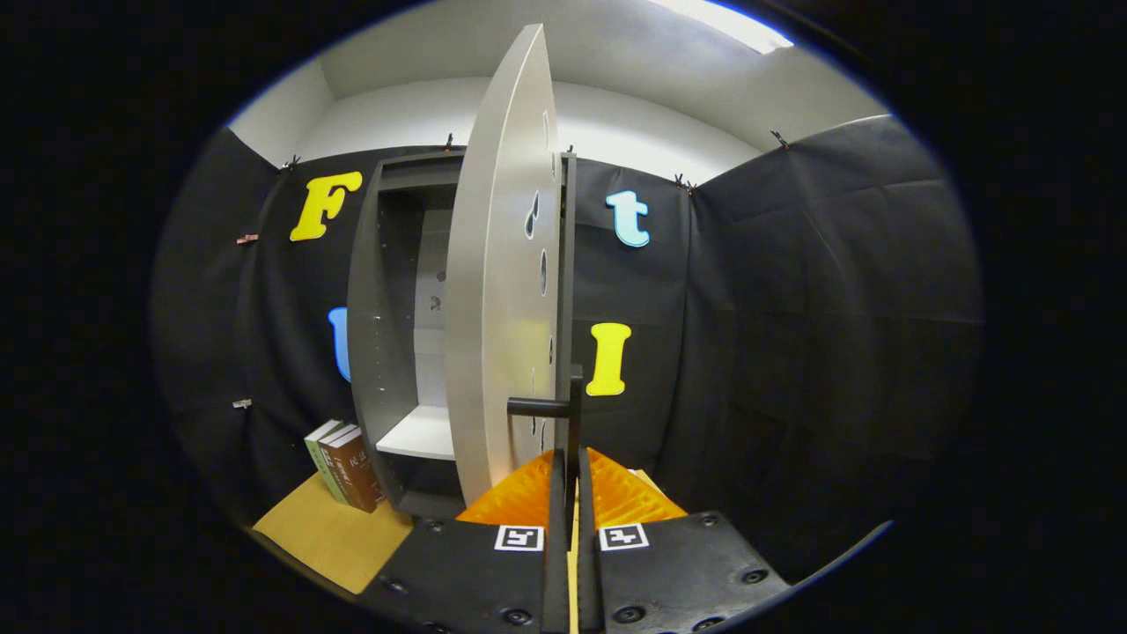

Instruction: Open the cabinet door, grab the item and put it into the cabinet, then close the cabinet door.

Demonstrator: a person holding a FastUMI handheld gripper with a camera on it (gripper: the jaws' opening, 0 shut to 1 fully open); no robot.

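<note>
I hold my claw [572, 480] closed on the door handle [556, 407], the dark bar and its post standing right between my fingers [607, 493], which look pressed in on it from both sides. The cabinet door [497, 291] swings out just ahead of me, nearly edge-on, its pale face to the left of my fingers and stretching high above them. Beyond the door, to the left, the cabinet [379, 308] stands open, and I see a white shelf [423, 433] inside with nothing on it that I can make out. The item to stow is, I judge, the pair of books [345, 465] standing upright beside the cabinet's lower left corner, on the yellow-brown tabletop [326, 533], well off to the left of my fingers.

So I judge the opening step is in hand and close to finished: the door is wide enough to reach past. The next move calls for letting go of the handle cleanly, backing off without nudging the door shut, then swinging left and low toward the books and taking them by their spines.
</note>
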